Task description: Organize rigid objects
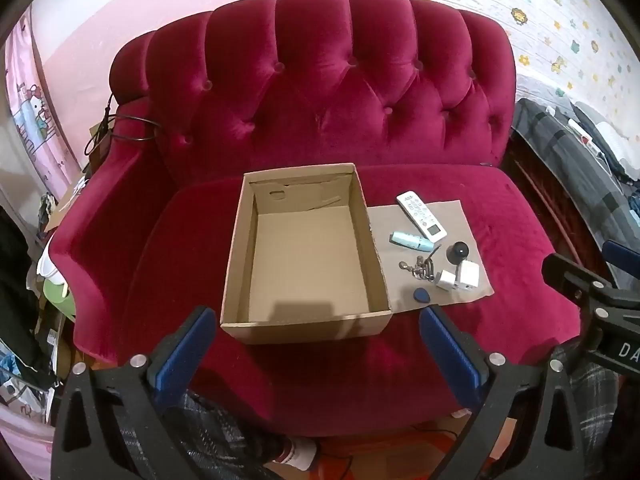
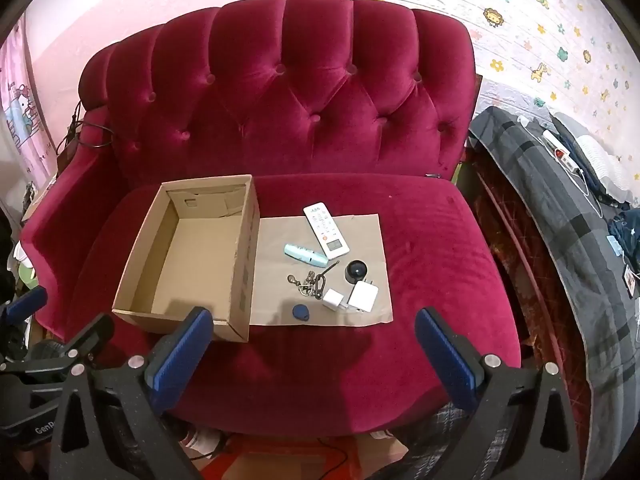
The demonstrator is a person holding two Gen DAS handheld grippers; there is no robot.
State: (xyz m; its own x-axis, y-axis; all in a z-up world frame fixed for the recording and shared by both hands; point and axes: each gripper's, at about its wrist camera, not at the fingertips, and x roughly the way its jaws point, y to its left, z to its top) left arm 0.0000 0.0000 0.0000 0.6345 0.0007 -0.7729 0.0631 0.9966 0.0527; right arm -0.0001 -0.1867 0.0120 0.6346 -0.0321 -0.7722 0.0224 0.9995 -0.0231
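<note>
An empty open cardboard box [image 1: 308, 264] [image 2: 192, 260] sits on the red sofa seat. Right of it, a flat cardboard sheet [image 2: 360, 236] holds a white remote [image 2: 326, 231] [image 1: 421, 215], a light blue tube-shaped item [image 2: 306, 255] [image 1: 411, 241], a bunch of keys [image 2: 309, 282] [image 1: 420, 268], a black round object [image 2: 356, 271] [image 1: 459, 253], two white chargers [image 2: 352, 297] [image 1: 458, 279] and a blue key fob [image 2: 299, 312] [image 1: 422, 295]. My left gripper [image 1: 314, 344] is open in front of the box. My right gripper [image 2: 314, 344] is open in front of the sheet.
The red tufted sofa [image 1: 320, 92] has a high back and a raised left arm [image 1: 100, 216]. A bed with a dark plaid blanket [image 2: 560, 200] stands at the right. Clutter lies on the floor at the left [image 1: 24, 280].
</note>
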